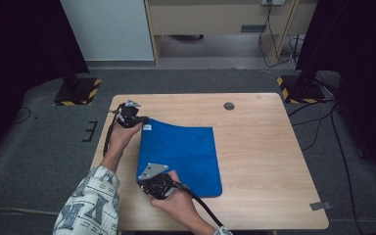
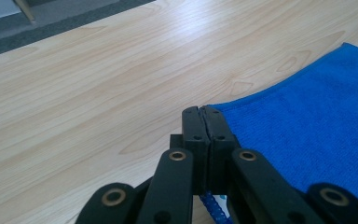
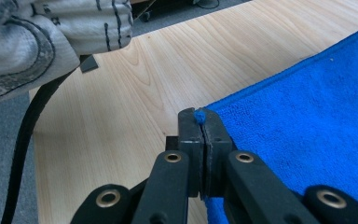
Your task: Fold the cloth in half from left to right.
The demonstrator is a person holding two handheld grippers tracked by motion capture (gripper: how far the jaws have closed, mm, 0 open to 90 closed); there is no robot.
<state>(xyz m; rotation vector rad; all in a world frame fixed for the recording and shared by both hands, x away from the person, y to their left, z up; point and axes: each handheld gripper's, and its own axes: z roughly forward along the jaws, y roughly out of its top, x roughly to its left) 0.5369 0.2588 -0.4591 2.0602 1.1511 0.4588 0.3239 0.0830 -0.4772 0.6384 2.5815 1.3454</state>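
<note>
1. Looking down from the high view, the blue cloth [image 1: 183, 154] lies on the wooden surface [image 1: 259, 161], its left edge lifted between the left claw [image 1: 141, 121] at the far corner and the right claw [image 1: 144, 177] at the near corner.
2. Each claw view shows black jaws pressed together, pinching cloth hem.
3. A small white label [image 1: 147, 127] sits by the far corner; its writing is too small to read.
4. The patterned sleeve [image 1: 85, 205] bears large letters, perhaps "Y" and "K".
</note>
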